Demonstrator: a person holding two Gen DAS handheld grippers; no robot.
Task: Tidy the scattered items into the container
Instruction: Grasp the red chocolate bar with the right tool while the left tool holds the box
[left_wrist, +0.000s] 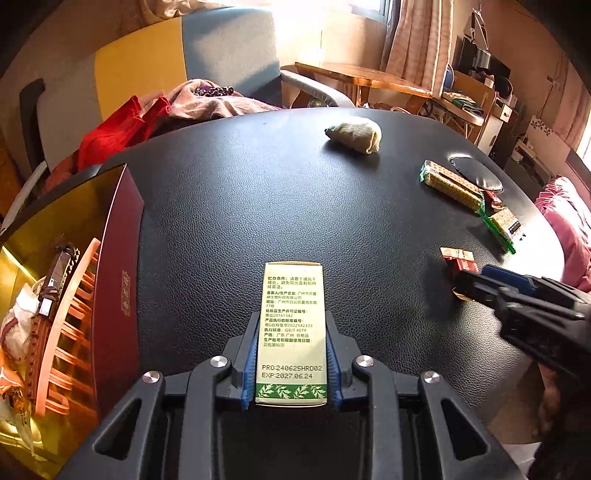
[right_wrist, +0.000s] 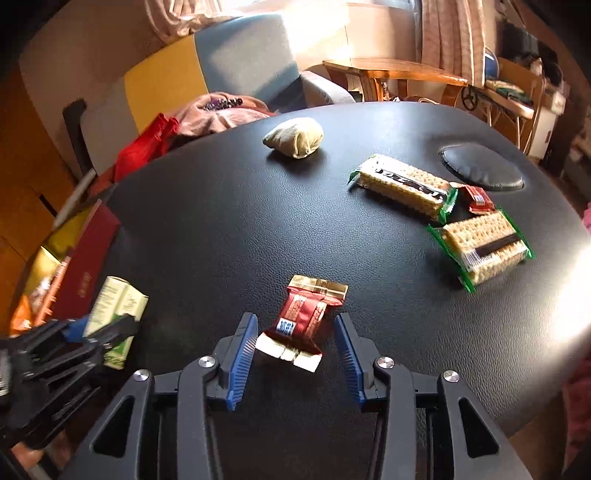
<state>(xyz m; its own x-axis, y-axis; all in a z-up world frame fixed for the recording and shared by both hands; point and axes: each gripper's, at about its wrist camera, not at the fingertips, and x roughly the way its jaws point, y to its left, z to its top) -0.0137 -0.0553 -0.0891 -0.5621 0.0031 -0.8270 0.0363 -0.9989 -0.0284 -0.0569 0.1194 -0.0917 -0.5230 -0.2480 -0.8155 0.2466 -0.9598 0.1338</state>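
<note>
Your left gripper (left_wrist: 291, 363) is clenched on the pale green printed carton (left_wrist: 291, 332), light but crushable, just above the black leather desk (left_wrist: 332, 221). Your right gripper (right_wrist: 295, 354), jaws released, straddles the slippery red foil snack packet (right_wrist: 303, 317); take its middle.

Sunlit curtained window (left_wrist: 373, 22), wooden side table (left_wrist: 364, 79) and blue-and-yellow armchair (left_wrist: 207, 62) beyond.

1. The table (left_wrist: 295, 206) has a black, pebbled, leather-like top with a dull sheen.
2. The carton (left_wrist: 291, 332) is matt printed cardboard.
3. The cracker packs (right_wrist: 402, 184) wear glossy clear film.
4. The snack bar (right_wrist: 303, 317) has shiny foil wrapping.
5. The pouch (right_wrist: 295, 142) is soft cloth.
6. The box (left_wrist: 122, 266) is smooth and glossy.
</note>
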